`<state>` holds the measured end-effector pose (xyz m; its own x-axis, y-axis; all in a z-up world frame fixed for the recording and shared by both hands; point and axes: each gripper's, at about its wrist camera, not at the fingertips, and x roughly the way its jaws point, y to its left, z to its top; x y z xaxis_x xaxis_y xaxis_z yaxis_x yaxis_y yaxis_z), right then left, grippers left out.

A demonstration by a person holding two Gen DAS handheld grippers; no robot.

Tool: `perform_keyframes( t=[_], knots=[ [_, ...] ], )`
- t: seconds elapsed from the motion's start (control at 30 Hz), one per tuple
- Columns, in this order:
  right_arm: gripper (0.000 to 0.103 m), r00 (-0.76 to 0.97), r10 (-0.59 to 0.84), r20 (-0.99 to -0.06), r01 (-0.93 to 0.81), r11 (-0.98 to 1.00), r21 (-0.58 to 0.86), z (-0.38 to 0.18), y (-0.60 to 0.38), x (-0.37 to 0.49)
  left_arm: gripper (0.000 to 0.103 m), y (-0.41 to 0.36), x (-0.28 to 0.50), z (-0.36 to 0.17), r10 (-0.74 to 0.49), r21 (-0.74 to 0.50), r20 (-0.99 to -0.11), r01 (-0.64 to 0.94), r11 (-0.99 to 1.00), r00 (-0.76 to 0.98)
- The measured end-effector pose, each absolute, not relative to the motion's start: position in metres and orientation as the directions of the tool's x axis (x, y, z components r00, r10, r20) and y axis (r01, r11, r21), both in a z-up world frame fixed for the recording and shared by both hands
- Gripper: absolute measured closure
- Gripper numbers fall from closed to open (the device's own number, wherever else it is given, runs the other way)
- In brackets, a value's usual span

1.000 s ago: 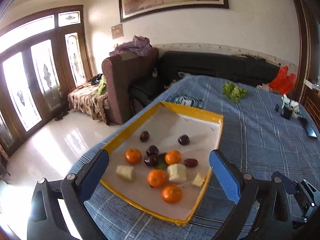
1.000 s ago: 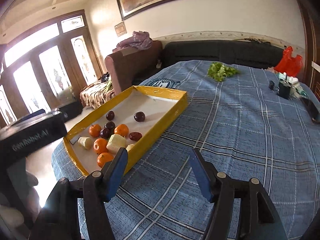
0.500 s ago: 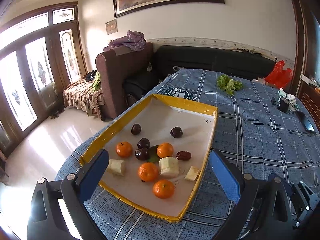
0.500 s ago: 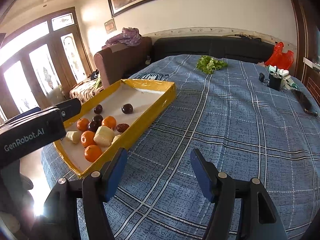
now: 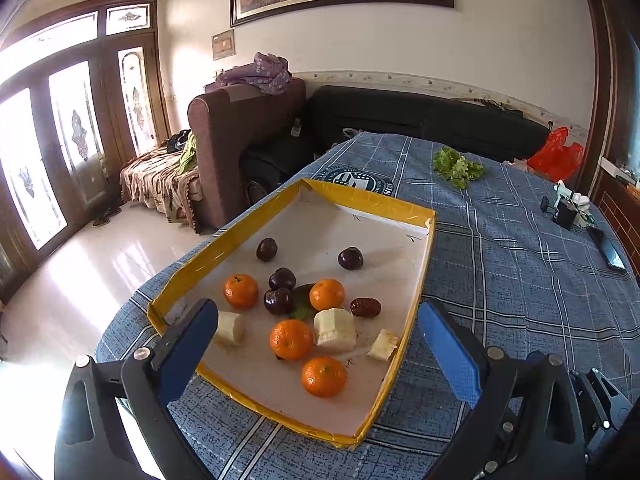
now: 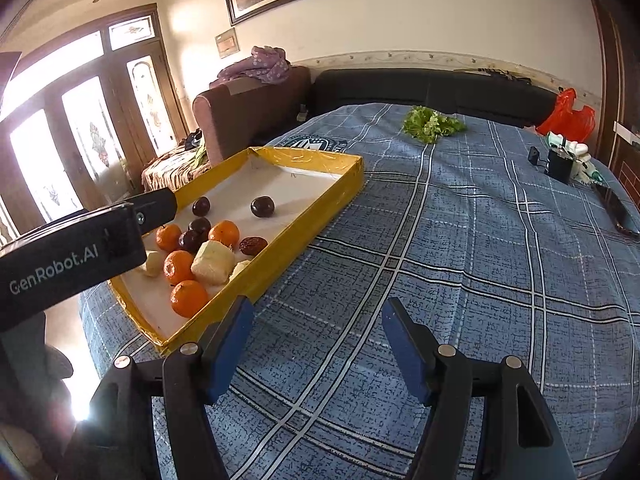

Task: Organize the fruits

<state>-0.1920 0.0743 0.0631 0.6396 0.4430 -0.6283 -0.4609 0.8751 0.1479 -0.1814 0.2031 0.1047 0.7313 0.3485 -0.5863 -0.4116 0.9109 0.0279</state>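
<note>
A yellow-rimmed tray (image 5: pixel 416 216) with a white floor lies on the blue checked tablecloth and also shows in the right wrist view (image 6: pixel 352 176). In it lie several oranges (image 5: pixel 291 338), several dark plums (image 5: pixel 350 258), a red date (image 5: pixel 365 307) and three peeled banana pieces (image 5: pixel 334 329). My left gripper (image 5: pixel 320 324) is open and empty, held above the tray's near end. My right gripper (image 6: pixel 318 320) is open and empty over bare cloth to the right of the tray. The left gripper's body (image 6: pixel 72 256) shows at the left of the right wrist view.
A bunch of green lettuce (image 5: pixel 456 166) lies at the far side of the table. A black holder with small items (image 5: pixel 566 210) and a dark phone (image 5: pixel 610 246) sit at the right edge. A brown armchair (image 5: pixel 240 132) and black sofa stand beyond.
Both grippers have drawn back and risen a little, so the tray looks slightly farther and more of the table shows. Both stay open. The fruit has not moved.
</note>
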Motion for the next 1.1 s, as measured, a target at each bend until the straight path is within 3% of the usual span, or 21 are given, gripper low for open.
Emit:
perform_keyframes(
  t=[0.57, 0.9, 1.1],
  knots=[
    [0.029, 0.668, 0.450, -0.592, -0.483, 0.868, 0.115, 0.078, 0.080, -0.215, 0.003, 0.205, -0.211, 0.124, 0.413, 0.000, -0.493, -0.475, 0.880, 0.766],
    [0.029, 0.673, 0.468, -0.572, -0.504, 0.857, 0.108, 0.087, 0.081, -0.227, 0.000, 0.194, -0.246, 0.147, 0.622, 0.076, -0.333, -0.637, 0.767, 0.709],
    [0.028, 0.669, 0.478, -0.569, -0.527, 0.845, 0.090, 0.088, 0.088, -0.232, 0.000, 0.199, -0.248, 0.140, 0.559, 0.041, -0.386, -0.591, 0.805, 0.734]
  ],
)
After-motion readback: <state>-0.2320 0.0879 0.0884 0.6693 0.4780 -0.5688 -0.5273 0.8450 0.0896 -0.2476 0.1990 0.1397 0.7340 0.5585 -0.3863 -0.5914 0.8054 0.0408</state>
